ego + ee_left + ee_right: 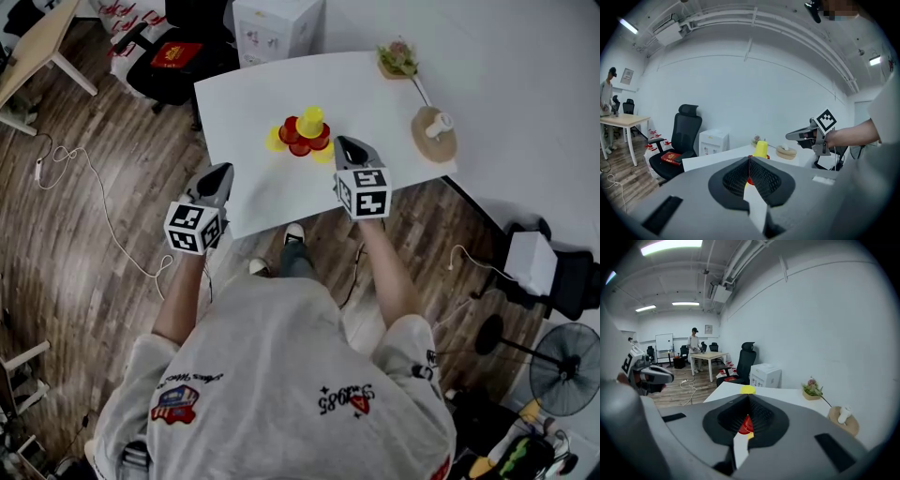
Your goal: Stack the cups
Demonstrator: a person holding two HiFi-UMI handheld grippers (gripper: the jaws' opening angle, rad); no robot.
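A small pyramid of red and yellow cups [302, 136] stands on the white table [244, 103], topped by an upturned yellow cup [310, 121]. My right gripper [342, 141] hovers just right of the pile, jaws shut with nothing between them. In the right gripper view a red cup [746, 425] and the yellow cup [747, 389] show past its closed jaws. My left gripper [225, 169] hangs beyond the table's front left edge, over the wooden floor, also shut and empty. The left gripper view shows the yellow cup [761, 149] ahead and the right gripper [790, 136] beside it.
A flower pot [398, 59] and a round wooden board [434, 133] with a white object sit at the table's right end. A black office chair [178, 47] and a white cabinet [277, 28] stand behind. A cable [94, 187] trails across the floor.
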